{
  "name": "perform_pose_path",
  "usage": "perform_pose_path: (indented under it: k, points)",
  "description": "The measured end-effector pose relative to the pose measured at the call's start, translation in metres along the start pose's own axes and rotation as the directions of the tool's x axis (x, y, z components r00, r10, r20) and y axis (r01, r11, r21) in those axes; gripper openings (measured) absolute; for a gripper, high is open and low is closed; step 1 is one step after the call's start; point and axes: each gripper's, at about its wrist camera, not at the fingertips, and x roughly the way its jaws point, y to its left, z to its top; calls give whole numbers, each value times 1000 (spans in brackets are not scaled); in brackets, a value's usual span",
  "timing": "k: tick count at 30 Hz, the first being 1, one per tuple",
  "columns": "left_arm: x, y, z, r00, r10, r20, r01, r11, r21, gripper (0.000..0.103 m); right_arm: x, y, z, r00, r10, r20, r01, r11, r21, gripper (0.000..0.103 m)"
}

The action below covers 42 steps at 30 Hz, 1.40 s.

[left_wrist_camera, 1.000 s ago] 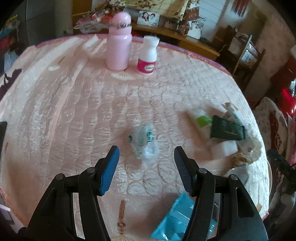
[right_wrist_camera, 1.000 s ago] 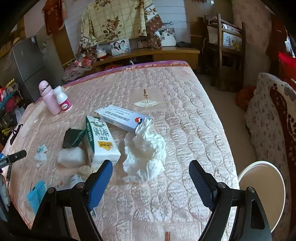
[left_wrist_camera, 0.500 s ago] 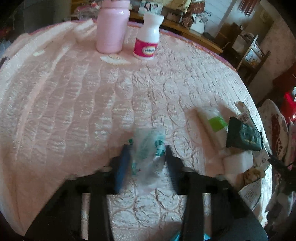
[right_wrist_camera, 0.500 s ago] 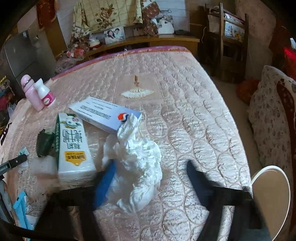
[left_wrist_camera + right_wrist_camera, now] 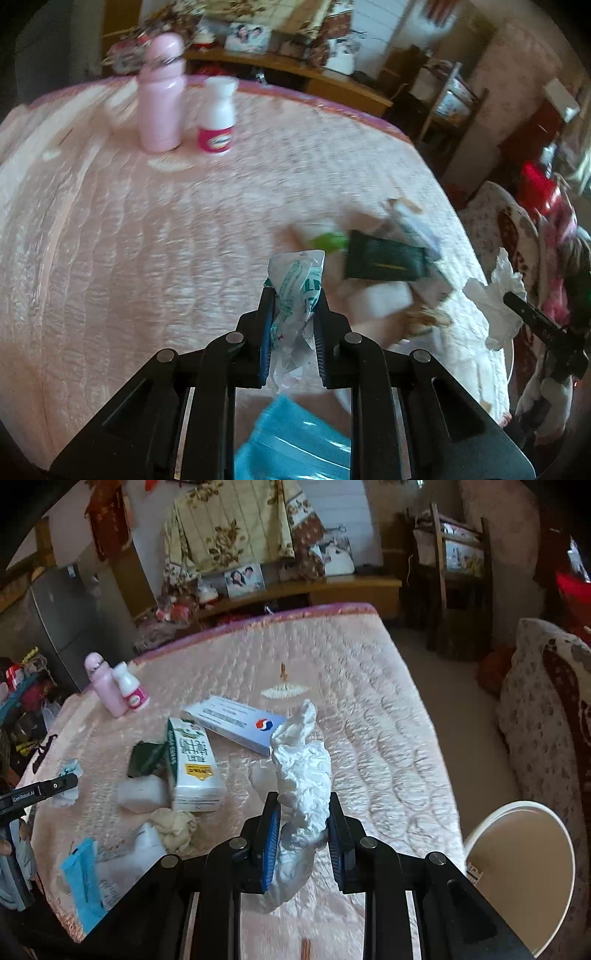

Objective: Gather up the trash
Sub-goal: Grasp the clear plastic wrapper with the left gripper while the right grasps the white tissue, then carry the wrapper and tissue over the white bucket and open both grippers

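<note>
My left gripper [image 5: 293, 295] is shut on a crumpled clear wrapper with green print [image 5: 295, 284] and holds it above the pink quilted bed [image 5: 147, 240]. My right gripper [image 5: 303, 801] is shut on a crumpled white tissue [image 5: 304, 771] and holds it above the bed. The tissue also shows at the right edge of the left wrist view [image 5: 498, 295]. A white bin [image 5: 517, 867] stands on the floor at the bed's right side.
On the bed lie a milk carton [image 5: 192, 764], a white and blue box [image 5: 236, 723], a dark green packet [image 5: 146, 757], a white block [image 5: 142, 794], a beige wad [image 5: 175, 827] and a blue packet [image 5: 83, 882]. A pink bottle [image 5: 160, 92] and a white bottle [image 5: 218, 114] stand at the far side.
Both grippers went from open to shut. The left closed on the clear wrapper and lifted it. The right closed on the white tissue and lifted it off the bed.
</note>
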Motion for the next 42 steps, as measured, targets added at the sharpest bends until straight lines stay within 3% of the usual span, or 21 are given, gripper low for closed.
perform_pose_path:
  k: [19,34,42]
  points:
    - [-8,-162,-10,994,-107,-9,106,964,243,17,-63,-44,-26,997,-42,61,40,999,35,23]
    - [19,-313,-44,968,-222,-118,251,872,420,17,-104,-125,-55,981,-183,64,174,977,123,23]
    - [51,-374,-68,942,-265,-207,332,827,454,17,-116,-176,-78,967,-254,29,244,950,192,23]
